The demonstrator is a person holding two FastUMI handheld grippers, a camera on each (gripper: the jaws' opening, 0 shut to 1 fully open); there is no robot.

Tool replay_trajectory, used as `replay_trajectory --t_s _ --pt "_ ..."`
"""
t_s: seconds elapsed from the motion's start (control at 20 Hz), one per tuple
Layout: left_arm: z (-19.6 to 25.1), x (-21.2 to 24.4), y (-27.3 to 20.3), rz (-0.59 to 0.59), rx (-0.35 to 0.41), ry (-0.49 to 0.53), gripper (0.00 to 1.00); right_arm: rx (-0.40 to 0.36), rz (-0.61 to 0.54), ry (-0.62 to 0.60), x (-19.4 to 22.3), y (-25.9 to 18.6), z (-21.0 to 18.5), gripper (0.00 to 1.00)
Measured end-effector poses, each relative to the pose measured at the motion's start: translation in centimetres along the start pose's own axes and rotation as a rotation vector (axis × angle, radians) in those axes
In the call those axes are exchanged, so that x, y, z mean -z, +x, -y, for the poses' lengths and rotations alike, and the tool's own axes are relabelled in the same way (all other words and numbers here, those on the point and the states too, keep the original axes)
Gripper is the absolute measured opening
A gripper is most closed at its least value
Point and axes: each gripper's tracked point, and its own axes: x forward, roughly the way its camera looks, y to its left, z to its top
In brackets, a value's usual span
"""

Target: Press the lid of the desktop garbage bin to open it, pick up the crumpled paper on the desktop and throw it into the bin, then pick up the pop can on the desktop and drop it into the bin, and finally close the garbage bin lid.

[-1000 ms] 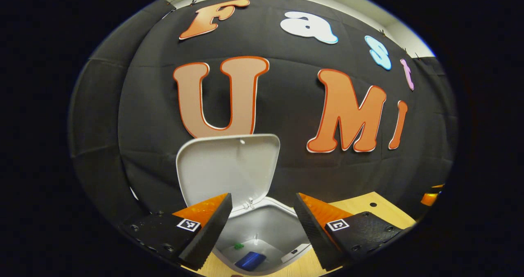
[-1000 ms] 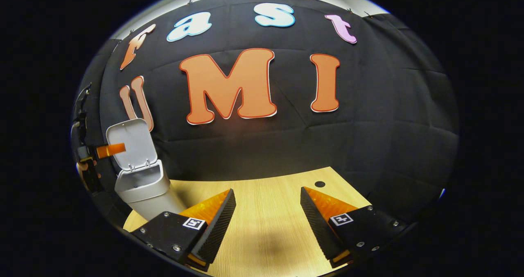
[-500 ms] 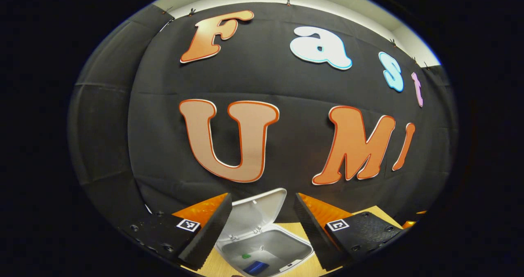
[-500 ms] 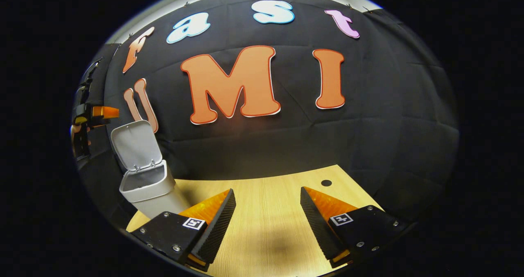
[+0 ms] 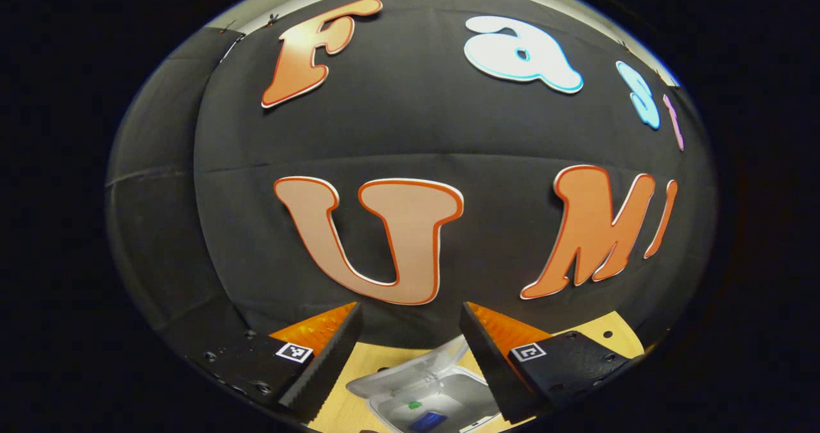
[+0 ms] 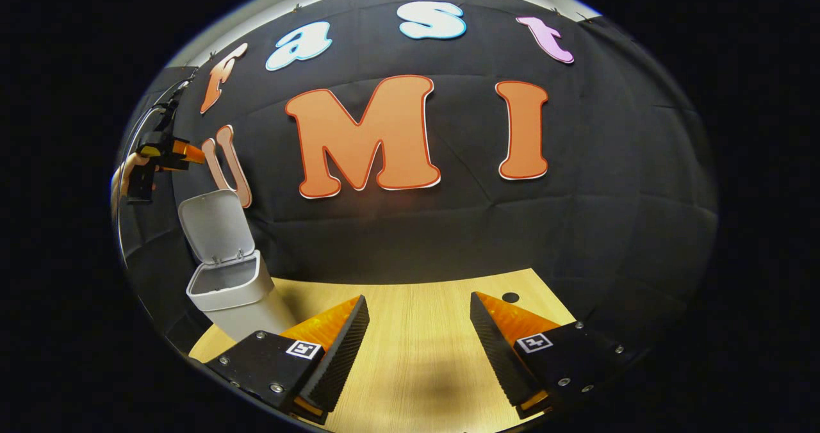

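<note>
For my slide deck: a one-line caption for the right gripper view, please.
Open right gripper over the desk; bin with raised lid at left.

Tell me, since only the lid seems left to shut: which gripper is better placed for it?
Left, probably. The left gripper hangs open above the bin and its raised lid; the right gripper sits open over bare desk, off to the side.

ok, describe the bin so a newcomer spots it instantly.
Start at the light wooden desktop in front of the black cloth wall. At its far left corner stands a small white plastic garbage bin. Its hinged lid stands upright and open, and it's the only object standing on the wood.
</note>
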Motion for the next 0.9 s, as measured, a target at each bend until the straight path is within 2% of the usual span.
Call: replay_trajectory --t_s 0.15,0.35,0.5,0.65,0.9 --pt "-0.4 1.5 2.6 -0.09 0.011 -0.095 0.96 -0.001 0.004 0.011 -0.3 -0.1 0.9 0.95" --pt "-2.2 5.4 4.1 -0.206 -0.047 -0.081 0.96 0.013 0.01 0.017 -0.3 -0.2 2.7 0.95" --pt "-2.2 7.5 3.9 -0.236 -0.041 -0.116 0.95 0.007 0.0 0.032 0.0 -0.1 3.1 0.95" --pt "-2.3 8.4 3.3 -0.231 -0.064 -0.056 0.95 -0.007 -0.005 0.026 0.1 -0.2 3.0 0.94" --pt "-0.8 9.1 0.5 -0.205 -0.057 -0.028 0.95 -0.033 -0.012 0.022 0.3 -0.7 3.0 0.94"
